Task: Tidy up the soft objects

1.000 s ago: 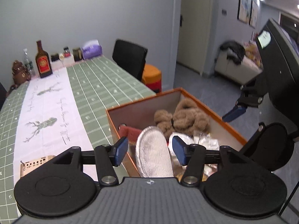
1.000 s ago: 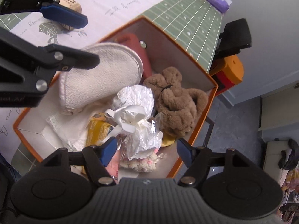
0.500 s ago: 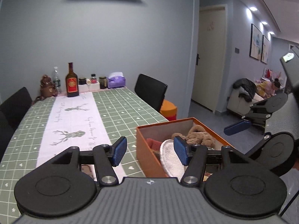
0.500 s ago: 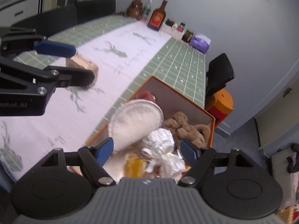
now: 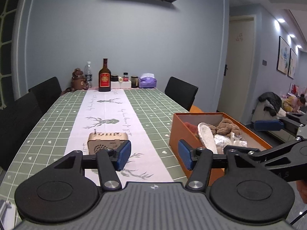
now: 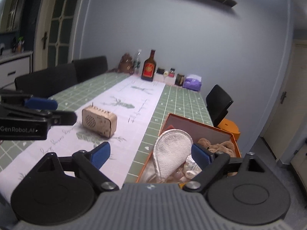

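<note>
One box [image 5: 191, 132], three chairs [image 5: 180, 93].

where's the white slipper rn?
In the orange box at the table's right edge, white slipper propped against its near-left wall, beside the brown plush; neither gripper holds it.

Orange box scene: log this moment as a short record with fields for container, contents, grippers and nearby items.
container: orange box, open, at the table edge
contents: white slipper propped up, brown plush toy, crinkly wrapped bundle, red item
left gripper: open, empty
right gripper: open, empty
nearby: wooden radio on the white runner
</note>
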